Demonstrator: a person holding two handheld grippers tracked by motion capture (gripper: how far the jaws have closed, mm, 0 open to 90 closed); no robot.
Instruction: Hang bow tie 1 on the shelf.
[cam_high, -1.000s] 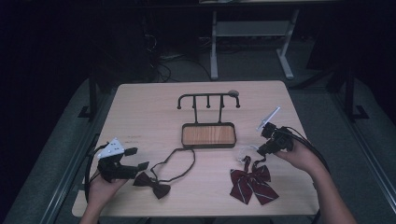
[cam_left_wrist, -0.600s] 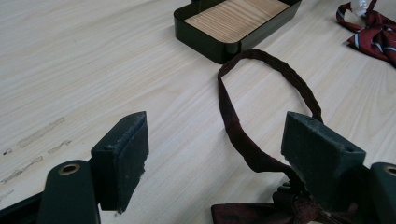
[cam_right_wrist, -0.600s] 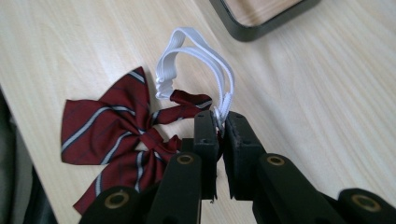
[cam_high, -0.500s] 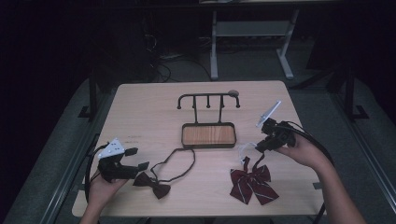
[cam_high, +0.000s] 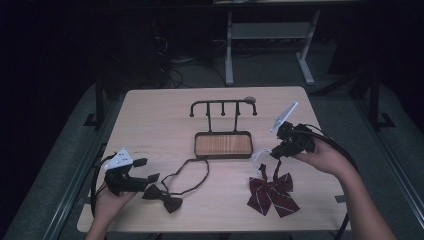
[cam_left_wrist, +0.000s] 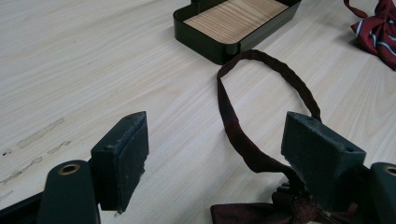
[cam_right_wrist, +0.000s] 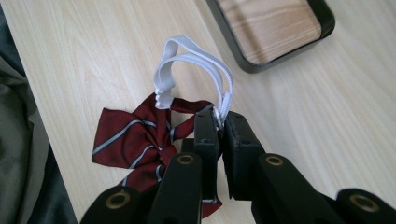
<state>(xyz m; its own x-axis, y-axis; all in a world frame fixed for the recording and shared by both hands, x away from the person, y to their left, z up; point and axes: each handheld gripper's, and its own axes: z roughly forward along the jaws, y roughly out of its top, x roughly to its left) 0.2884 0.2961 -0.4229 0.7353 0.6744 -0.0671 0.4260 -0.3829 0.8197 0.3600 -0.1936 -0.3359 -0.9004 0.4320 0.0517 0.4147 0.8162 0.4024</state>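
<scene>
White elastic (cam_right_wrist: 205, 70) pinched by right hand-held gripper (cam_right_wrist: 219, 122), hiding striped bow tie (cam_right_wrist: 140, 140) partly; left hand-held gripper (cam_left_wrist: 215, 149) spread.

Pale wood-grain table (cam_high: 150, 115), light beige with faint grey scuffs. Black-rimmed metal tray with a warm striped-wood floor (cam_high: 223, 145), at the table's middle. Black metal hook rack (cam_high: 223, 106) just behind the tray. Dark maroon bow tie with a maroon cord loop (cam_high: 163, 196), front-left of the tray. Burgundy bow tie with thin white-grey diagonal stripes (cam_high: 272, 194), front-right of the tray, on a white elastic band (cam_right_wrist: 189, 70). Black left tool (cam_left_wrist: 219, 154) and black right tool (cam_right_wrist: 221, 125), brass-coloured rivets on both.
</scene>
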